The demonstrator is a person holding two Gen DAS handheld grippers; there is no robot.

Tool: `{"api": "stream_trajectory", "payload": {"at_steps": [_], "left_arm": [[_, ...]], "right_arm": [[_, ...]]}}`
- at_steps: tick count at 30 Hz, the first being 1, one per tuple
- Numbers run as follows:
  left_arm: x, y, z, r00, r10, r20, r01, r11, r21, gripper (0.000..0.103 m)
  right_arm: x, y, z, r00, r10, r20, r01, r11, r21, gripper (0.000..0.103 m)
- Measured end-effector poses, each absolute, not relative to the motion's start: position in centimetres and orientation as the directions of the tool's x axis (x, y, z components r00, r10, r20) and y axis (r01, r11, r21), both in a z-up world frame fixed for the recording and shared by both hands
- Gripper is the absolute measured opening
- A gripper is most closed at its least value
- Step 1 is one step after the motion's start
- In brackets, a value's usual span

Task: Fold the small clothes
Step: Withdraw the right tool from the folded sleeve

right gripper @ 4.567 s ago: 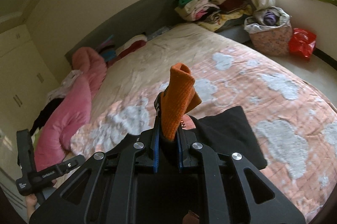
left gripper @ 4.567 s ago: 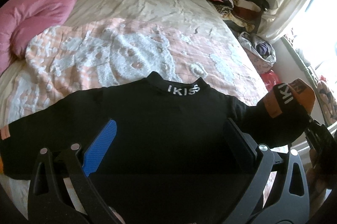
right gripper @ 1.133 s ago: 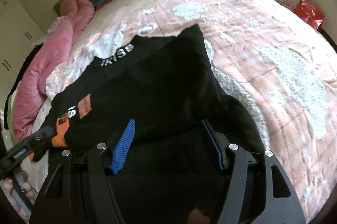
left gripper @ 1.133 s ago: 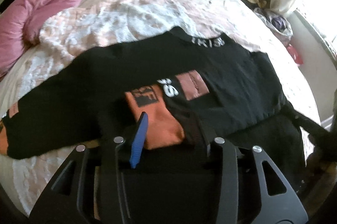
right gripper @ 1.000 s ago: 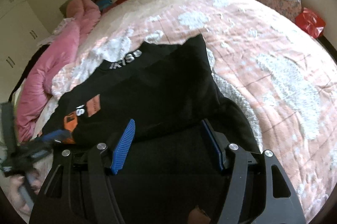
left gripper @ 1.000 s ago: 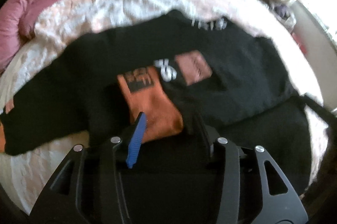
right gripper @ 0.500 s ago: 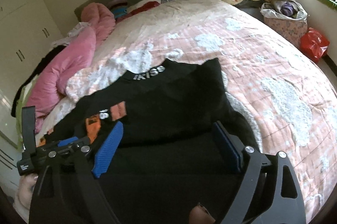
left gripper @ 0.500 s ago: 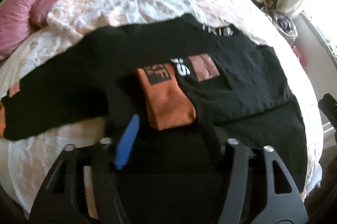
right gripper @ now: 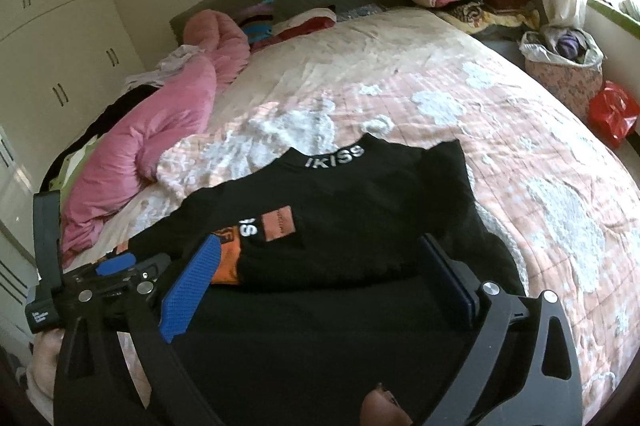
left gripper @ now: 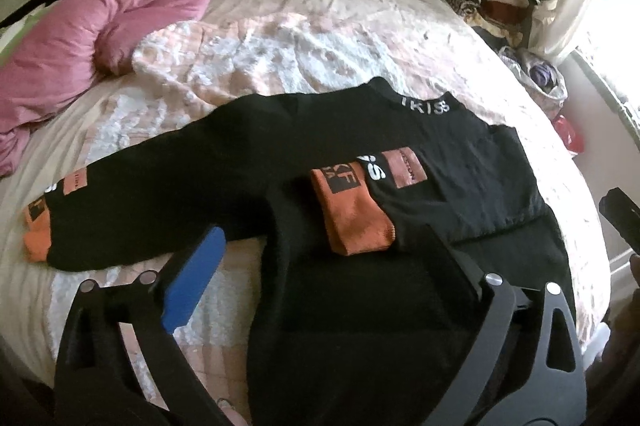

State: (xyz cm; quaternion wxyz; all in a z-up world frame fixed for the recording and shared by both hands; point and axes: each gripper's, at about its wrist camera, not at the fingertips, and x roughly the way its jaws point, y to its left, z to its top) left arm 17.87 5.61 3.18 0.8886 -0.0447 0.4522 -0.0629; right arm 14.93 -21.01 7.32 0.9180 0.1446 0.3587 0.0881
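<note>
Hovering wide open and empty, my left gripper (left gripper: 324, 266) and right gripper (right gripper: 320, 286) flank one black sweater (left gripper: 280, 153) on the bed (left gripper: 320, 25). One sleeve (left gripper: 352, 214) lies folded across; one sleeve (left gripper: 132, 193) remains outstretched. Risk, I judge: snagging the folded cuff undoes it.

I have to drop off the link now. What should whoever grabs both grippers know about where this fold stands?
Left gripper: open, empty, above the hem.
Right gripper: open, empty, also above the hem.
Black sweater: flat on the bed, collar away from you.
Done: right sleeve folded across the chest, orange cuff on top.
Left: left sleeve lies spread out; fold it in, then fold the body.
</note>
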Motion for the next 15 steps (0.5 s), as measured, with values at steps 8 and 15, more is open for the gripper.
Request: {"api": "stream_trajectory", "payload": {"at_steps": [8, 15], "left_arm": [[17.4, 8.0, 3.9, 0.603, -0.139, -0.786, 0.031, 0.988, -0.151, 0.093], [17.1, 10.5, 4.2, 0.613, -0.116, -0.782, -0.021, 0.986, -0.163, 0.093]], "right_arm": [[15.3, -18.7, 8.7, 0.730, 0.295, -0.617, -0.113, 0.942, 0.316, 0.097], [15.8, -16.5, 9.3, 0.723, 0.317, -0.613, -0.157, 0.940, 0.302, 0.097]]}}
